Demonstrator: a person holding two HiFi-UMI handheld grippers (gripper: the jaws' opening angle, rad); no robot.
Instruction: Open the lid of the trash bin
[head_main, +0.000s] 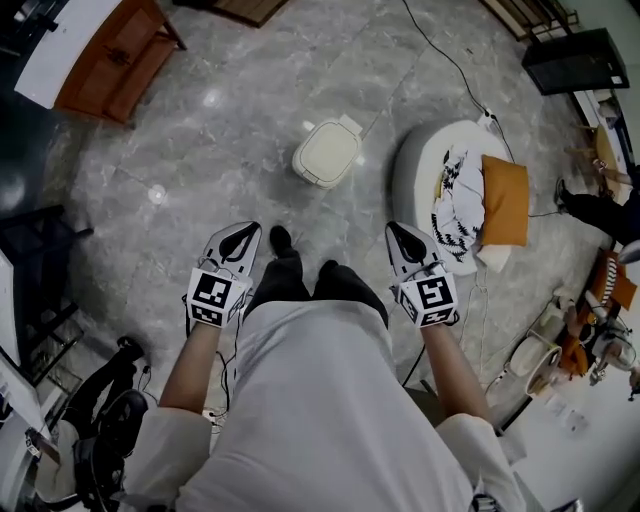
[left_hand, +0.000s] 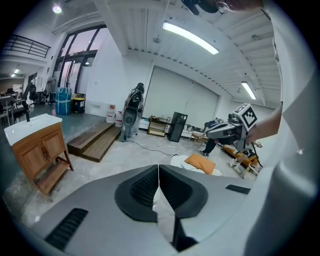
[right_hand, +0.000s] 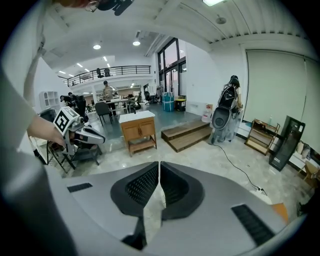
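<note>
On the floor at your far left stands a wooden cabinet (head_main: 110, 55). Your left gripper (head_main: 241, 233) is low beside your leg. Its jaws are pressed together with nothing between them. Ahead, between your two grippers and well apart from both, sits the white trash bin (head_main: 326, 156). Its lid (head_main: 332, 147) lies flat and closed. Your right gripper (head_main: 400, 234) also has its jaws together and holds nothing. To its right is a round white cushion (head_main: 420, 165) with an orange pillow (head_main: 505, 200) on it.
</note>
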